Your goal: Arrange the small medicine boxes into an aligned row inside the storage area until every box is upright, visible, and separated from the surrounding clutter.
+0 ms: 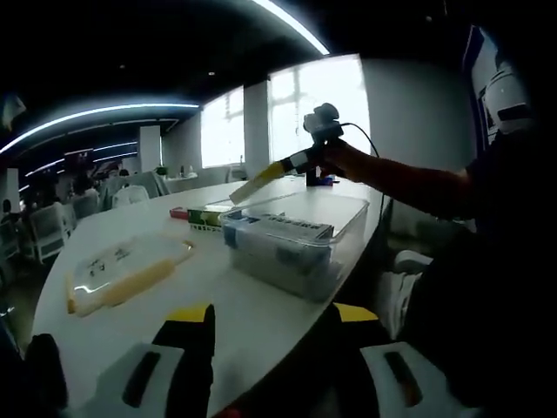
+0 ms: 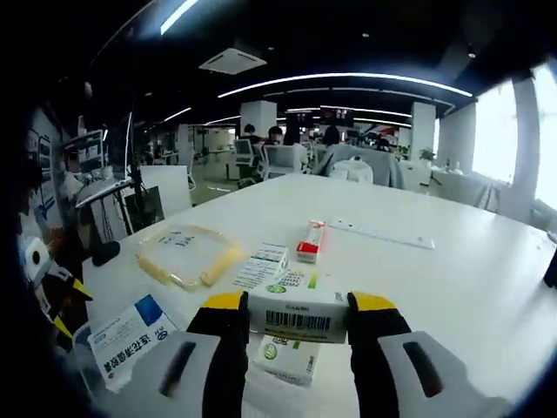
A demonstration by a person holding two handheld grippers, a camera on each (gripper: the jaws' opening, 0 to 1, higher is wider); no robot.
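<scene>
My right gripper [image 2: 300, 303] is shut on a white medicine box [image 2: 298, 320] with a barcode facing me, held flat above another white box with a green logo [image 2: 280, 359]. A blue-and-white box [image 2: 127, 338] lies to the left of it. In the left gripper view, a clear plastic storage bin [image 1: 300, 248] sits near the table edge with several medicine boxes [image 1: 287, 228] lying inside. The right gripper [image 1: 277, 171] hovers over the bin, held by a hand. My left gripper [image 1: 274, 318] is open and low at the table edge, short of the bin.
A clear lid with a yellow rim [image 1: 122, 274] [image 2: 187, 252] lies on the white table [image 2: 452, 270]. Loose boxes sit beyond the bin: white ones [image 2: 261, 266], a red-and-white one [image 2: 308, 240] and a green-and-white one [image 1: 204, 218]. A person's sleeve [image 1: 418, 187] reaches in from the right.
</scene>
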